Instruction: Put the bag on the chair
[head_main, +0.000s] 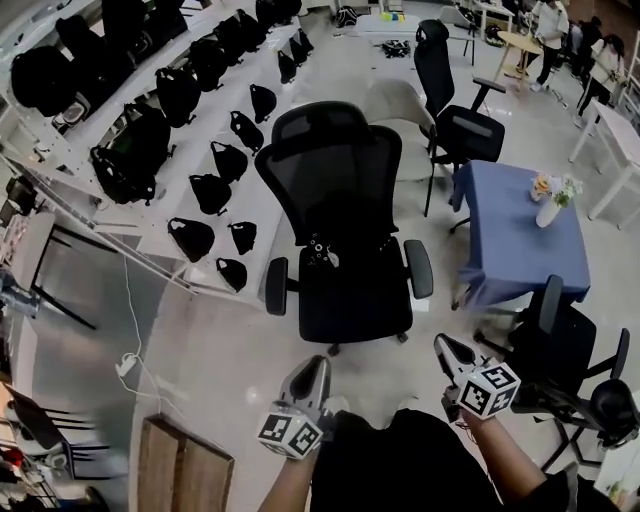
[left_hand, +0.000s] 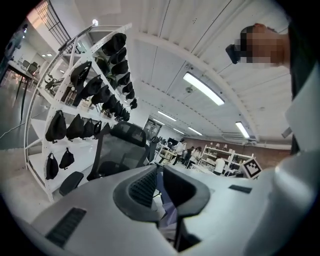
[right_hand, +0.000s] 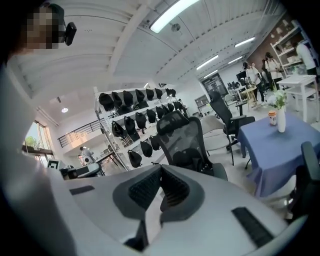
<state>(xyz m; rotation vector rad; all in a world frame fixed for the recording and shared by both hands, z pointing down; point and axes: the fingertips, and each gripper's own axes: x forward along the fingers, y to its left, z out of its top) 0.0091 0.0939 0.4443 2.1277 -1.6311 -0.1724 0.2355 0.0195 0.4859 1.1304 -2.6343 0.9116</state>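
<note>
A black mesh office chair (head_main: 335, 180) stands in the middle of the floor, facing me. A small black bag (head_main: 322, 252) with pale marks lies on its seat, against the backrest. My left gripper (head_main: 318, 362) hangs near the floor in front of the chair's seat edge, jaws together with nothing between them. My right gripper (head_main: 443, 345) is off the chair's front right corner, shut and empty too. Past the closed left gripper (left_hand: 159, 172), the left gripper view shows the chair (left_hand: 120, 150). Beyond the shut right gripper (right_hand: 160, 170), the right gripper view shows the chair (right_hand: 182, 137) with the bag (right_hand: 192, 160) as a dark lump.
A white shelf rack (head_main: 150, 240) at the left carries several black bags. A blue-clothed table (head_main: 515, 250) with a vase (head_main: 548, 210) stands right of the chair. Other black chairs (head_main: 455, 120) (head_main: 560, 350) stand behind and at right. A cable and power strip (head_main: 128, 365) lie on the floor at left.
</note>
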